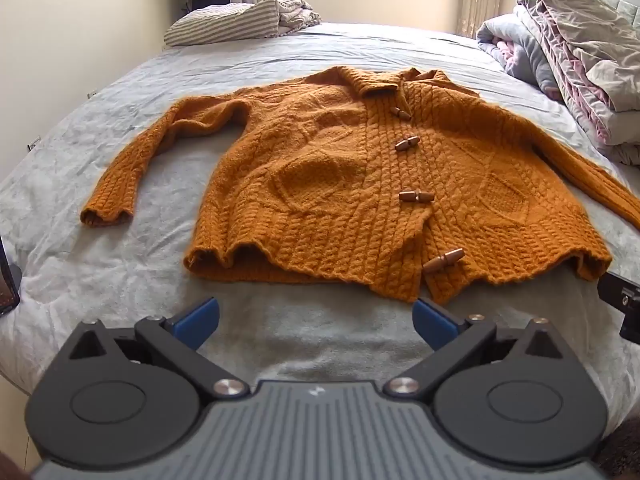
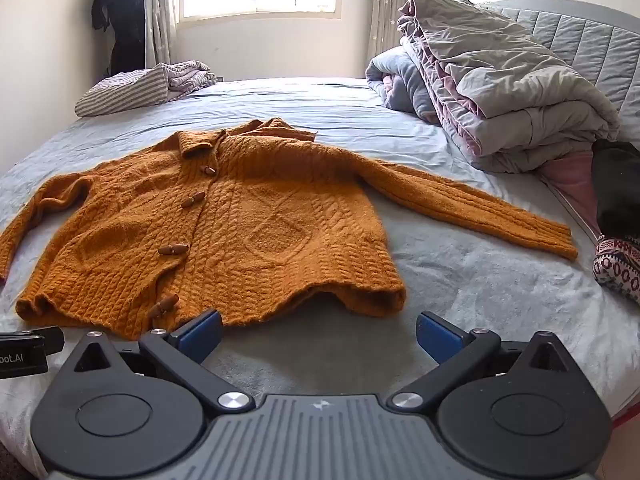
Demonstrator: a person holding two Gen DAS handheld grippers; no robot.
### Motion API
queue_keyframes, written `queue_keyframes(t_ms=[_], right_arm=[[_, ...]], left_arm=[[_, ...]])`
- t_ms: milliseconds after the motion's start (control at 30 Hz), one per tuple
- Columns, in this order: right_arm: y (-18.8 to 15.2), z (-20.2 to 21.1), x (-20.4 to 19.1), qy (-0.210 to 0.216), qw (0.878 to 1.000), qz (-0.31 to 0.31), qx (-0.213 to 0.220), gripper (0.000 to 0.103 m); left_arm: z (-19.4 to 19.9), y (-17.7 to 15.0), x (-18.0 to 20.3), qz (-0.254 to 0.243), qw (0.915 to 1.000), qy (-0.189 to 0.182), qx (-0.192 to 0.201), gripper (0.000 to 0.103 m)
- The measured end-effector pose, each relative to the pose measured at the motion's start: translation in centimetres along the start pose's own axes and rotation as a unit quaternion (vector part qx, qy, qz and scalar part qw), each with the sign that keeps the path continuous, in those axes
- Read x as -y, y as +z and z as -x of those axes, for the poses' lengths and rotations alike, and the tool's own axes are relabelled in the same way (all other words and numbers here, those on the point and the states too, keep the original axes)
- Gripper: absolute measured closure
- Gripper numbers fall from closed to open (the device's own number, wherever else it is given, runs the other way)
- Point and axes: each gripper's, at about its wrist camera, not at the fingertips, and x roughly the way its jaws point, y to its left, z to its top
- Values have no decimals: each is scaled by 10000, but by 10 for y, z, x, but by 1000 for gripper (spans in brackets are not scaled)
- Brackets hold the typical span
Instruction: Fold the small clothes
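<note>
With both the left claw (image 1: 316, 316) and right claw (image 2: 319, 332) spread apart and empty, the cardigan (image 1: 360, 184) ahead could bunch if 1 grips only its loose hem.

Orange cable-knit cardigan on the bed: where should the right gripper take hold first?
Probably the cuff of the outstretched sleeve. It lies flat, clear of the orange cable-knit cardigan body, so the open right gripper can slide in from the cuff's open end, one finger under the edge.

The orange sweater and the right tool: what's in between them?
Nothing but bare grey bed sheet. In the right wrist view, the open right tool sits just short of the orange sweater hem, not touching it.
</note>
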Motion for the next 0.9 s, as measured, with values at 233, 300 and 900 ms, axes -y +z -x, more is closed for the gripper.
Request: queue_keyframes(t_ms=[233,300,900], right_arm=[[4,2,-3,-64,10000,-18,56,0],[-2,0,-3,-56,10000,6,68,0],[0,0,-5,-27,10000,43,15,0]], left_arm=[[3,-2,-5,128,9998,-148,10,1],[3,2,-3,2,9999,-112,5,1],[7,3,-2,23,9999,-139,99,1]])
